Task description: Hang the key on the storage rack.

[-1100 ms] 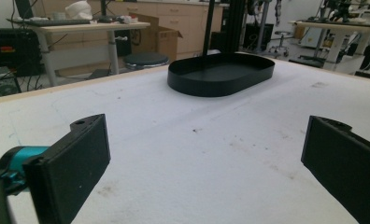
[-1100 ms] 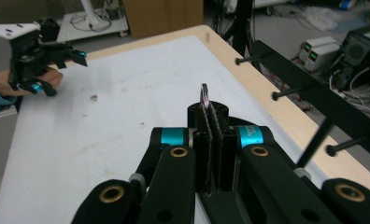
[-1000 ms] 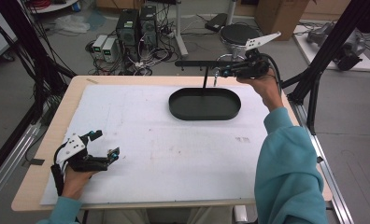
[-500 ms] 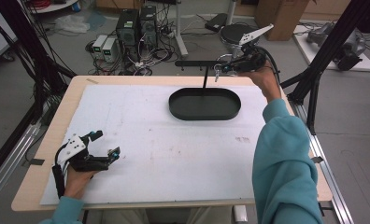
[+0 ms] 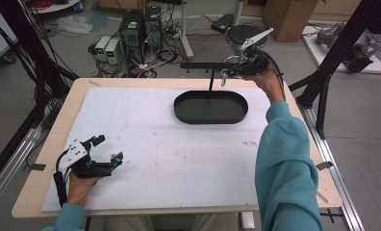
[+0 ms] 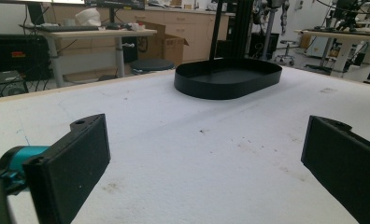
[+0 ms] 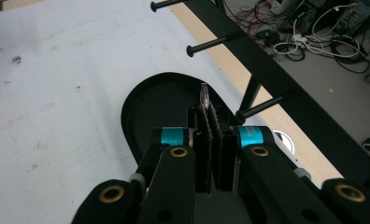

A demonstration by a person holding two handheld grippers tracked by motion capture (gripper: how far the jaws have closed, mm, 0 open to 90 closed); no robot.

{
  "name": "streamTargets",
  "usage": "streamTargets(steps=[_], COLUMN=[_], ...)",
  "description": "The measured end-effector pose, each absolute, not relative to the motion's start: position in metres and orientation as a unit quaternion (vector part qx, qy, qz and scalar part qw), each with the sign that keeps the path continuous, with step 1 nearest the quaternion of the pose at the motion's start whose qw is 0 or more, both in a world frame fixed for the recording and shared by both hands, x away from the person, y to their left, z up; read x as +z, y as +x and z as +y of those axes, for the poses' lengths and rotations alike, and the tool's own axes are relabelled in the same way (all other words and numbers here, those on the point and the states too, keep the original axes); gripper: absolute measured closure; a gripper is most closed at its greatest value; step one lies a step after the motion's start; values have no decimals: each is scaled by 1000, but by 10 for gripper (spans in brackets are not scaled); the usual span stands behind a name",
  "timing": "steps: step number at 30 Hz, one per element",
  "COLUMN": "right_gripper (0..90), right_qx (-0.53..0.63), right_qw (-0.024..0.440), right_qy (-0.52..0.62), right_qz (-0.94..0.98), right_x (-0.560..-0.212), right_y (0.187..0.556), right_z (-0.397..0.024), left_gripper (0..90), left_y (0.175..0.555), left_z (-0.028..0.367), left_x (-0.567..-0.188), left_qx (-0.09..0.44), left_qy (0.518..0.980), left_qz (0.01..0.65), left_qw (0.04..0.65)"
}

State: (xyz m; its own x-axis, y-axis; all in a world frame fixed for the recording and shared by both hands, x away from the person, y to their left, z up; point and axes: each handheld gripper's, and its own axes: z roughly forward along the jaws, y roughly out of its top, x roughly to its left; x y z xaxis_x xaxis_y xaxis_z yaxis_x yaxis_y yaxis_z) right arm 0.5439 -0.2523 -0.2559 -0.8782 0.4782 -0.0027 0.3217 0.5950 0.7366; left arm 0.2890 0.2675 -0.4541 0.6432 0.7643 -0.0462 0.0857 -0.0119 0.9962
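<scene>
A black oval tray (image 5: 198,109) sits at the table's far right, with a thin post rising from it to a horizontal black bar (image 5: 203,65) that carries several pegs. My right gripper (image 5: 228,73) hovers at the bar's right end, shut on a small thin object (image 5: 223,80). In the right gripper view, that thin object (image 7: 204,93) pokes up from between the closed jaws (image 7: 211,116), close to a peg (image 7: 262,106) on the bar (image 7: 276,70), above the tray (image 7: 145,107). My left gripper (image 5: 109,149) rests open and empty at the front left, its jaws (image 6: 206,154) facing the tray (image 6: 227,77).
The white mat (image 5: 179,154) covers most of the wooden table (image 5: 58,130). Computers and cables (image 5: 135,33) lie on the floor beyond the far edge. Black frame struts (image 5: 333,62) stand at the right and a dark frame post (image 5: 30,57) at the left.
My right gripper has shifted a little to the left and farther back along the bar with the thin object in it. The left gripper has stayed put.
</scene>
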Motion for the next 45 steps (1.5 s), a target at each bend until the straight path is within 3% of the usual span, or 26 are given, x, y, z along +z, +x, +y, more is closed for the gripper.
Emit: streamTargets(steps=[8,33,45], right_gripper=[892,891,884], right_qx=[375,375,373], right_qw=[111,122,148], right_qy=[241,277,289], right_qz=[888,876,869], right_x=[-260,-267,-270], right_y=[548,558,563], right_z=[-251,-256,-254], left_gripper=[17,17,17], left_y=[285,285,285], left_z=[267,267,267], left_x=[-455,-455,-455], left_qx=[293,294,294], left_qy=[646,645,646], left_qz=[322,326,329], left_qw=[627,625,623])
